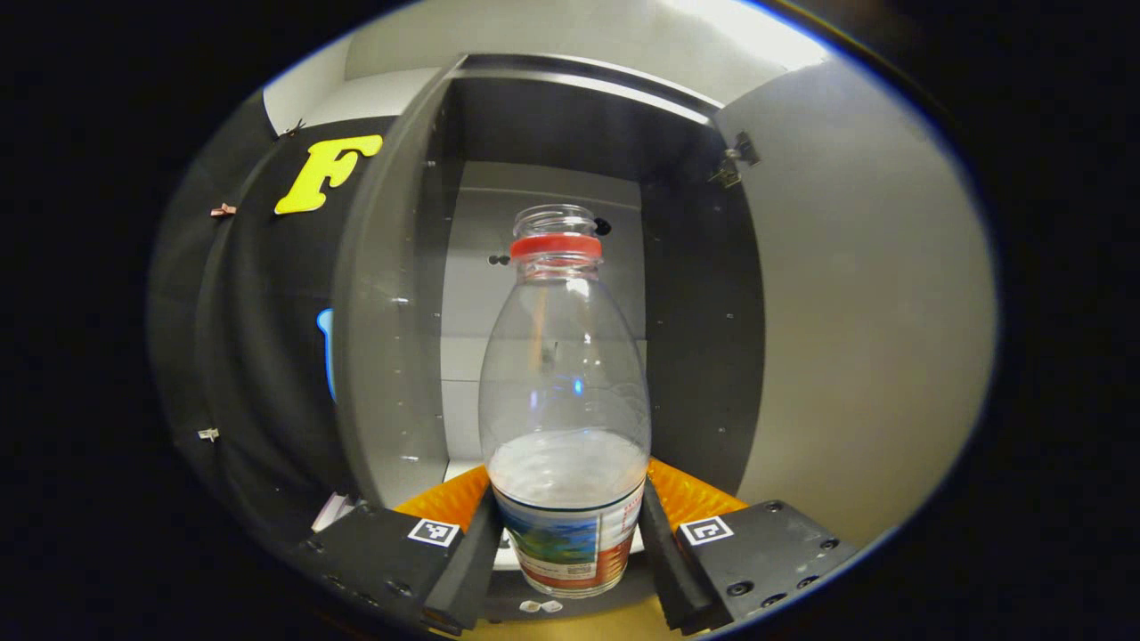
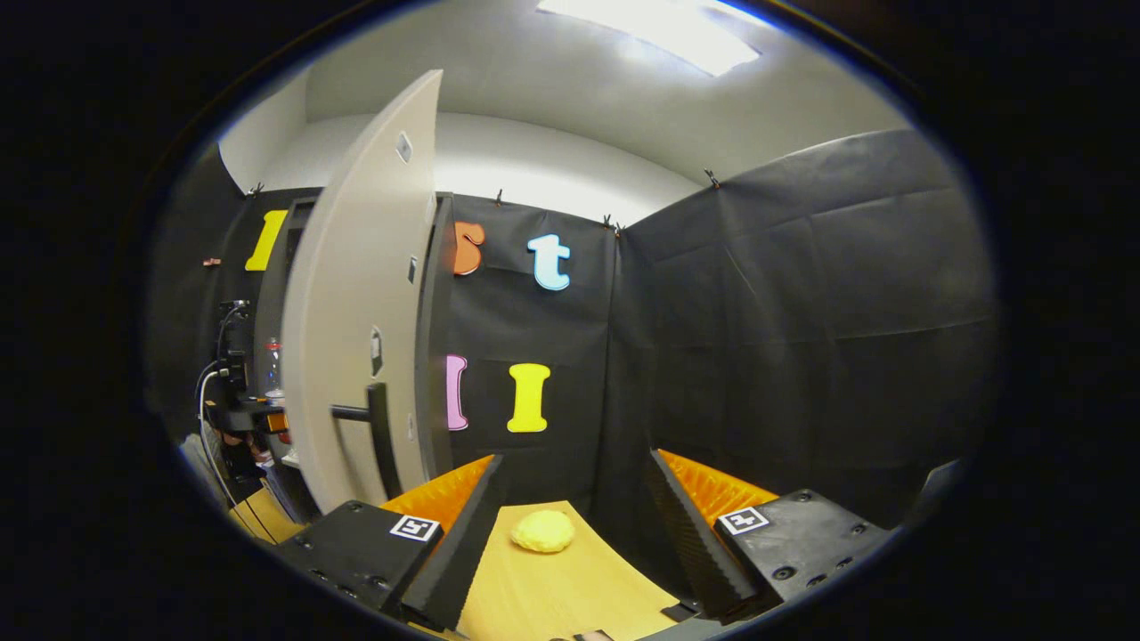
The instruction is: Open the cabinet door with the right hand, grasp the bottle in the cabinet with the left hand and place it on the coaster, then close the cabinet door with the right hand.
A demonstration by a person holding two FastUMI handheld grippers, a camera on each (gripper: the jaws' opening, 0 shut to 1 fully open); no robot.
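Cabinet door (image 2: 361, 294) stands swung wide open; its dark handle (image 2: 378, 436) faces out into the booth. In the left gripper view the door's pale inner face (image 1: 864, 329) sits to the right of the opening.

Bottle (image 1: 565, 401) stands upright at the front edge of the cabinet's bottom shelf (image 1: 463, 467), long axis vertical, red ring at the neck, no cap, a little liquid low in the body. The left gripper (image 1: 567, 552) has it straight ahead and dead centre: the two fingers lie on either side of the labelled base, tight against it as far as I can judge, so I take it as gripped low down. The hold sits well below the bottle's middle, so it could tip on the way out.

Right gripper (image 2: 570, 525) hangs apart from the cabinet, jaws spread, nothing between them. Below it the wooden bench (image 2: 570, 596) carries a small yellow lump (image 2: 542, 531) near its far edge. Coaster is not something I can pick out.

Left hand is plainly the nearer one to the bottle. The coming move, as I judge it, is a straight pull back out of the opening, keeping the bottle vertical and off the door.
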